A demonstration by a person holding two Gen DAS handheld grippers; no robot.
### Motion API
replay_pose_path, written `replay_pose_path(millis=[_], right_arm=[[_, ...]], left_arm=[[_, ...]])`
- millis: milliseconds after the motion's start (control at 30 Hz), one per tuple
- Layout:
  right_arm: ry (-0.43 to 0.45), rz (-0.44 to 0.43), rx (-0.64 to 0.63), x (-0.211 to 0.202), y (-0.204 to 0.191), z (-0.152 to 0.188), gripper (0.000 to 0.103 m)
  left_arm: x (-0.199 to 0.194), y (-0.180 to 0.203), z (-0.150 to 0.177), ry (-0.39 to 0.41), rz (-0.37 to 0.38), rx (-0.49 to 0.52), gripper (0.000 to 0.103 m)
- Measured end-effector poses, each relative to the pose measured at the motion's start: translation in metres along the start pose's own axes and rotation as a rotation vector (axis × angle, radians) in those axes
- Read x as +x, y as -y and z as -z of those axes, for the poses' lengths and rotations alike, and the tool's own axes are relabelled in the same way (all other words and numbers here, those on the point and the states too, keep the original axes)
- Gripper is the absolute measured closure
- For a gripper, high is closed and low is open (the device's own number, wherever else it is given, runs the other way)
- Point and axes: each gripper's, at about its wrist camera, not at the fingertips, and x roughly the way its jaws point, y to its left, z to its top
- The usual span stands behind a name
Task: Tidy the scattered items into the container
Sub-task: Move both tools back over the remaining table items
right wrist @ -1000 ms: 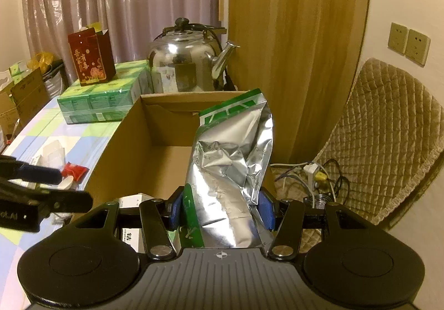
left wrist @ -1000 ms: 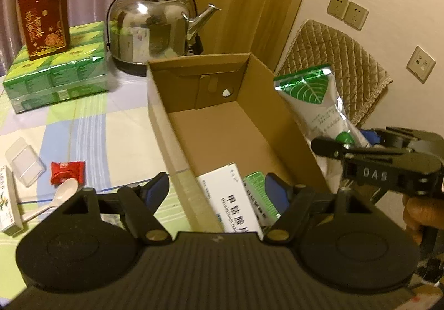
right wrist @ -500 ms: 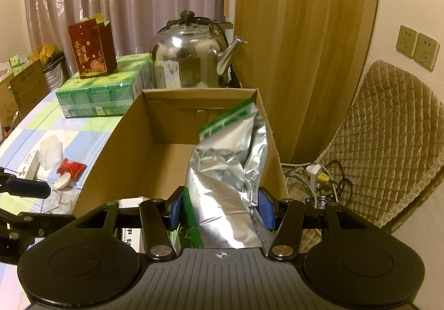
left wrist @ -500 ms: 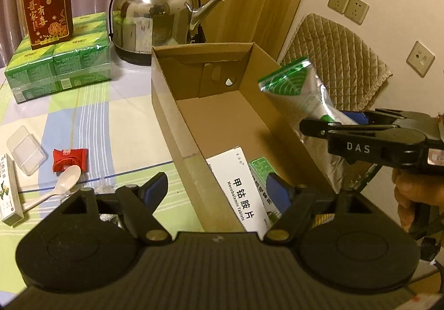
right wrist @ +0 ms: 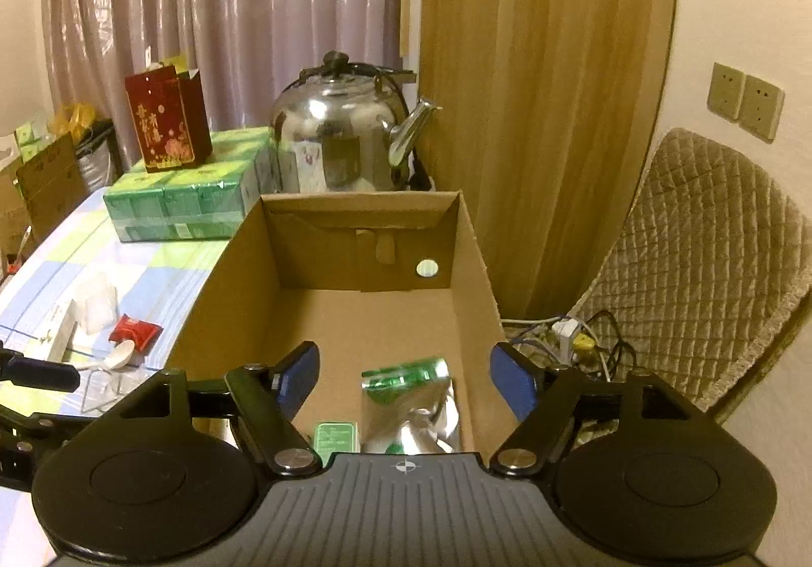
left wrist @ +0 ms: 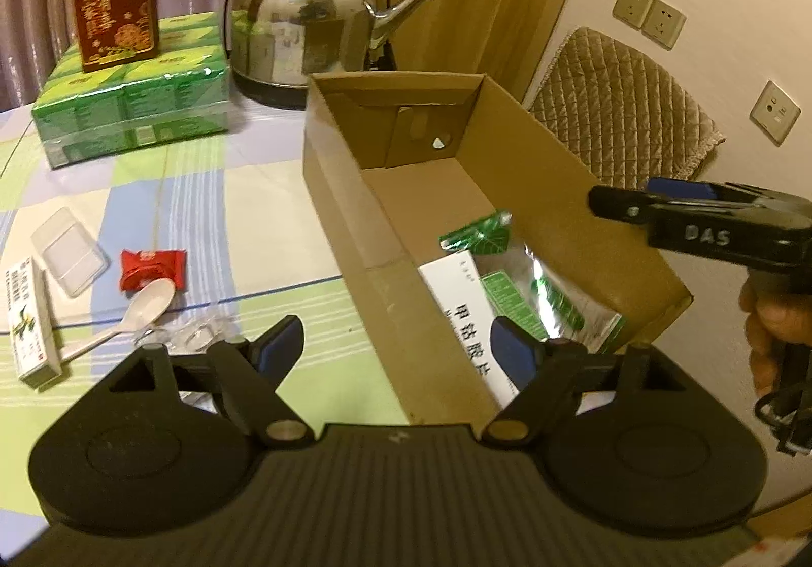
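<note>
Checked table [left wrist: 264,232]: pouch [right wrist: 411,409], white packet [left wrist: 467,313] lodged in box [left wrist: 538,171]; candy [left wrist: 152,267], spoon [left wrist: 137,313], carton [left wrist: 30,318] left outside. Left gripper [left wrist: 396,343], right gripper [right wrist: 401,379] opening, nothing gripped.

A steel kettle [left wrist: 309,24] stands beside stacked green tissue packs [left wrist: 132,110].

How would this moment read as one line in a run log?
right tool: opening, empty | pouch: in box | left tool: opening, empty | spoon, candy: on table
</note>
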Motion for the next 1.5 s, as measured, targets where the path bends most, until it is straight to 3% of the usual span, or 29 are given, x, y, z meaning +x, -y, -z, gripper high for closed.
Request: replay_pose_path(millis=[367, 733, 1033, 1500], right_arm=[[0.030, -0.084, 0.018, -0.048, -0.041, 0.019, 0.019], [0.012, -0.223, -0.023, -0.079, -0.122, 0.047, 0.011], [-0.057, -0.305, -0.094, -0.072, -0.182, 0.068, 0.007], [-0.134, -0.316, -0.124, -0.025, -0.224, 0.080, 0.007]], left_arm=[[-0.047, -0.044, 0.045, -0.003, -0.071, -0.045, 0.017], [-0.101, -0.114, 0.111, -0.036, -0.206, -0.127, 0.002], [-0.129, -0.152, 0.138, -0.040, -0.291, -0.160, 0.001], [-0.122, -0.184, 0.143, -0.036, -0.294, -0.212, 0.001]])
